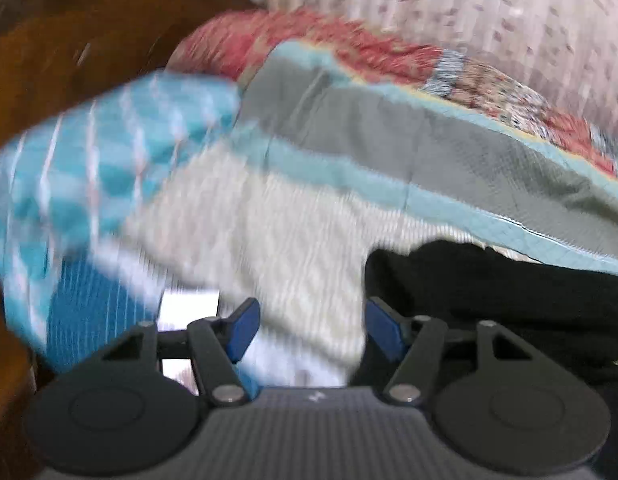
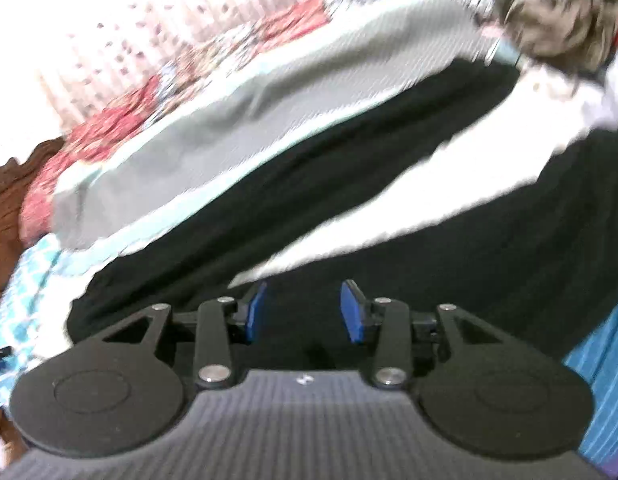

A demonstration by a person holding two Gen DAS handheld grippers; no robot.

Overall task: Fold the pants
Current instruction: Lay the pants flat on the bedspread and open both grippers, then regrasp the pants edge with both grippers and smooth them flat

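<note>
Pants (image 1: pixel 489 280), black, at lower right of left wrist view, spread on pale bedcover (image 1: pixel 269 220); edge just beside right blue pad of left gripper (image 1: pixel 309 330), jaws apart, nothing between them. Grey-and-teal blanket (image 1: pixel 389 140) behind, blue checked cloth (image 1: pixel 109 152) at left

In right wrist view, pants (image 2: pixel 309 168) as two legs running from lower left to upper right, long axis diagonal. Right gripper (image 2: pixel 303 310) released directly over dark fabric, so nearer. No containers visible
</note>
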